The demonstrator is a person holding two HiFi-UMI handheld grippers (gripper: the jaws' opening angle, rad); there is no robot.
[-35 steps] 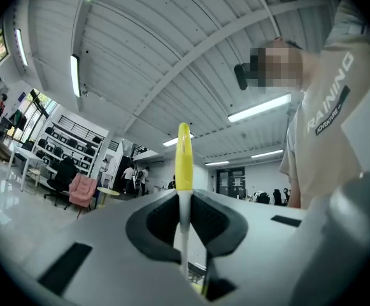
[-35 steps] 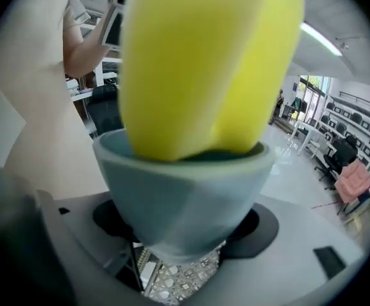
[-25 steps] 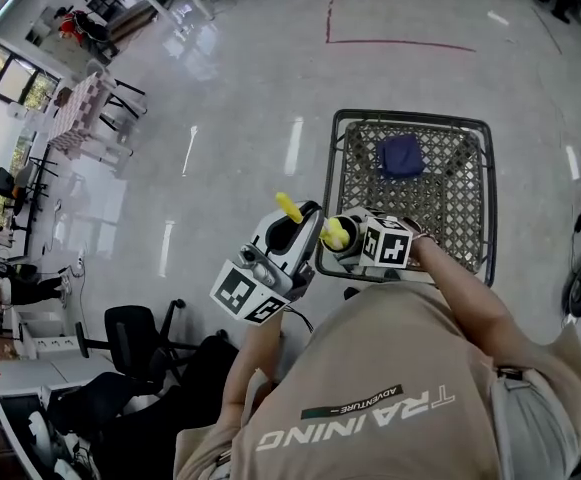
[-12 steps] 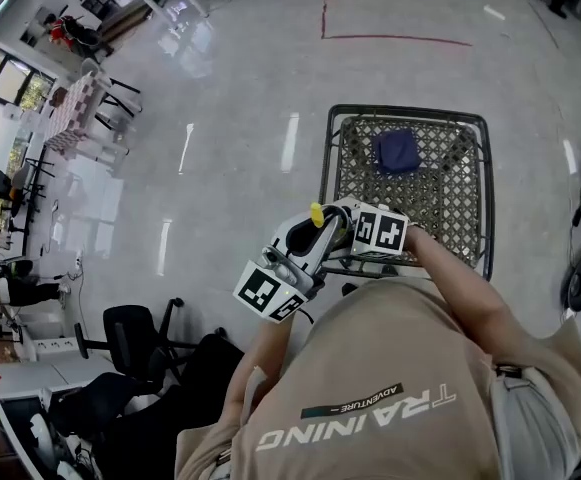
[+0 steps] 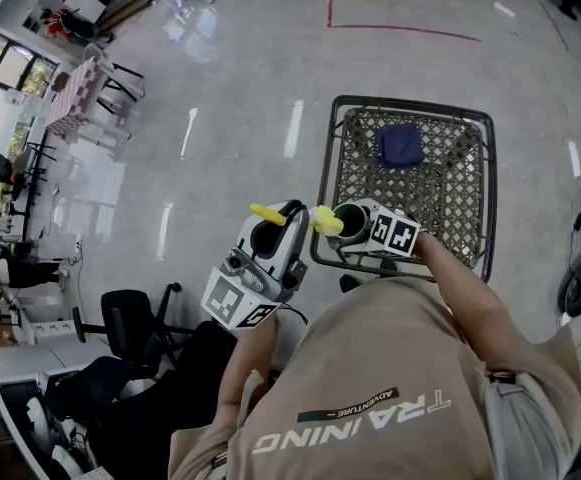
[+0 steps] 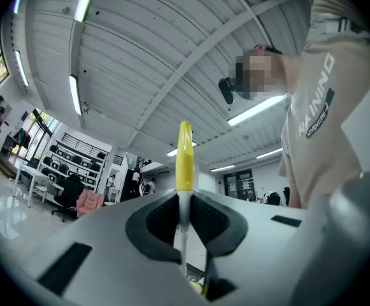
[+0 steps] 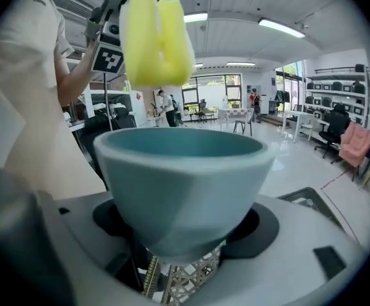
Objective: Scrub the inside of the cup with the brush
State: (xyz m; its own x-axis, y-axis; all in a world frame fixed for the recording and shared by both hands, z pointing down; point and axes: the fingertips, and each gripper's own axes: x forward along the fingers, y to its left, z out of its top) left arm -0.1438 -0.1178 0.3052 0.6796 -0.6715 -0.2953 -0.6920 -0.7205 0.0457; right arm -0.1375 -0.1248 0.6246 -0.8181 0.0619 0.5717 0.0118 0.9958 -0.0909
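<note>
Head view: left gripper (image 5: 282, 224) clenched on the brush (image 5: 292, 215), shaft level, yellow sponge head just left of the cup (image 5: 350, 220), at its rim. Right gripper (image 5: 370, 230) grasps the cup mouth-up. A wire basket (image 5: 489, 188) holding a dark cloth (image 5: 400, 148) lies beyond the cup, on a glossy grey floor (image 5: 220, 98).

Left gripper view: jaws pinch the thin shaft and the handle projects past them.

Right gripper view: jaws clamp low on the cup, probably to keep its mouth free. Sponge above the rim, not inside. Open workroom behind.

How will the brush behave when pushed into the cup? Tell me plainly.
The brush has a thin handle, so it probably flexes a little under pressure. Its yellow, foam-like head looks soft and should squash against the wall of the cup. It seems light for its size.
</note>
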